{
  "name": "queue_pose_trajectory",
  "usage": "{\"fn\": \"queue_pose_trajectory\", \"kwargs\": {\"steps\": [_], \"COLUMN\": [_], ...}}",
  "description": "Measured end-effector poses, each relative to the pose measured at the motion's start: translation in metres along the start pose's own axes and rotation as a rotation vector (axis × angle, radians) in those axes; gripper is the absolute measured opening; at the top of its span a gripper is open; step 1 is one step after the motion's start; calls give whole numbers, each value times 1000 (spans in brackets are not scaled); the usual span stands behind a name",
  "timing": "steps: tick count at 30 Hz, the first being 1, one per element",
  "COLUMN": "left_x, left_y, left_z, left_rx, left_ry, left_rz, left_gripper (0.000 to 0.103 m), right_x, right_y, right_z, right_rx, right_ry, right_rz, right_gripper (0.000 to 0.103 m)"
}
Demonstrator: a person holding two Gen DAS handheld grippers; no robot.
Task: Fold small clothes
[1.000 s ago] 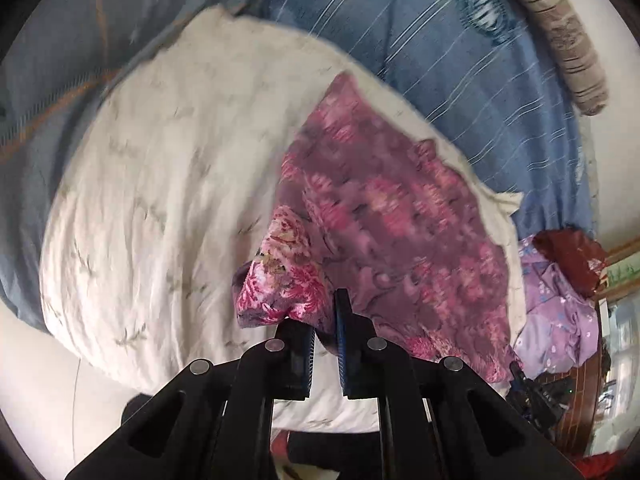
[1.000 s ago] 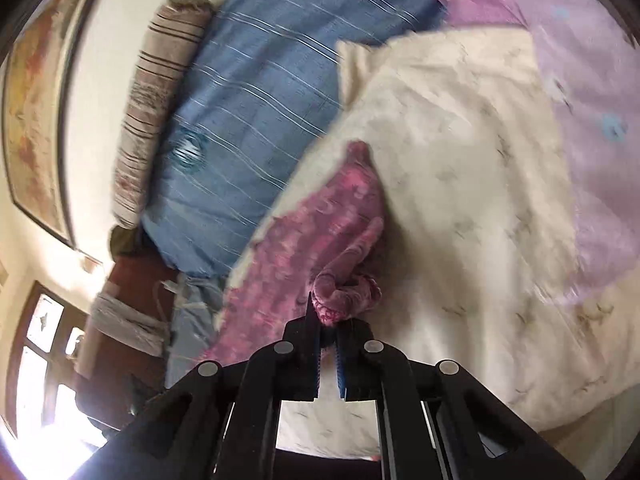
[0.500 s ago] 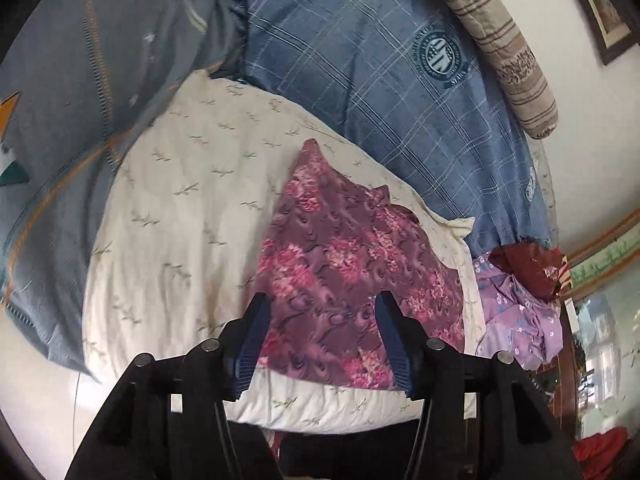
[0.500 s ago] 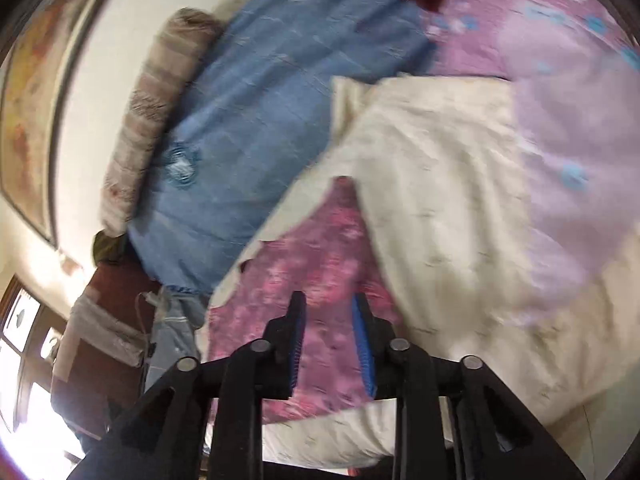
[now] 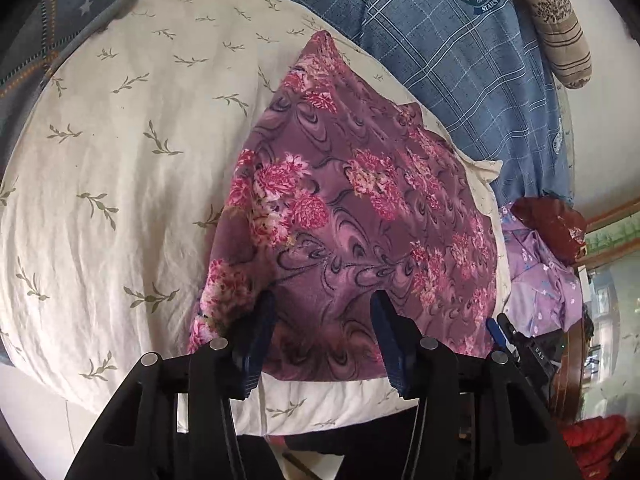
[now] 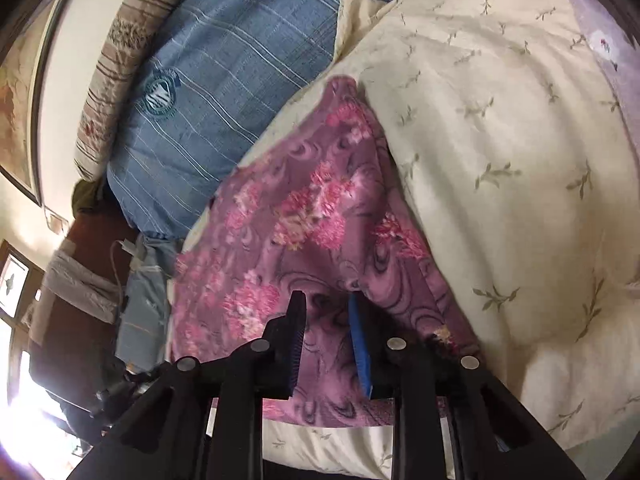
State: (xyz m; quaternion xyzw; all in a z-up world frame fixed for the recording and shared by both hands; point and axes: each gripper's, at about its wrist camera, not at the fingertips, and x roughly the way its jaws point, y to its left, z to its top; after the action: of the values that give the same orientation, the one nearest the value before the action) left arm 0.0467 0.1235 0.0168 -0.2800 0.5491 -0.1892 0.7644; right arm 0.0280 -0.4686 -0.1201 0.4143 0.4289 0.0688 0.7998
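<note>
On the left of the left wrist view there is mostly cream pillow [image 5: 120,168], its leaf print running up to the upper left. At the centre lies the purple flowered cloth [image 5: 352,216], spread flat on the pillow with one corner pointing to the top of the frame and its near edge at lower centre. The left gripper [image 5: 323,322] hangs just over that near edge with its fingers spread wide and nothing between them. A second ago those fingers were pinched on a bunched corner of the cloth; now the corner is let go and the cloth lies smooth, so one fold looks laid down. To the right the blue checked bedcover [image 5: 472,80] fills the upper right, and a lilac garment [image 5: 540,280] sits at the right edge.

In the right wrist view the cloth fills the centre and the pillow the right. The right gripper [image 6: 327,320] too has released it, its fingers parted above the near edge. I judge that the next fold needs a fresh grip.
</note>
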Motion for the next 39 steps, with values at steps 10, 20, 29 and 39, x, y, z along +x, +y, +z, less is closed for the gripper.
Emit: {"fn": "queue_pose_trajectory", "kwargs": {"steps": [10,20,29,39], "left_x": [-22,48,44,-5], "left_y": [-20,-5,27,-33], "left_z": [99,164,163,97], "left_rx": [34,-80,-203,17], "left_ry": [-88,19,-76,-102], "left_rz": [92,-4,72,-49], "left_gripper": [61,14,11,54], "right_x": [11,82,120,42], "right_y": [-2,16,21,57], "right_z": [99,154,173,109], "right_rx": [45,-98,-158,-196], "right_ry": [-96,-9,36,-70], "right_rz": [-71,-165,-299,-16], "right_gripper": [49,5,9,27]}}
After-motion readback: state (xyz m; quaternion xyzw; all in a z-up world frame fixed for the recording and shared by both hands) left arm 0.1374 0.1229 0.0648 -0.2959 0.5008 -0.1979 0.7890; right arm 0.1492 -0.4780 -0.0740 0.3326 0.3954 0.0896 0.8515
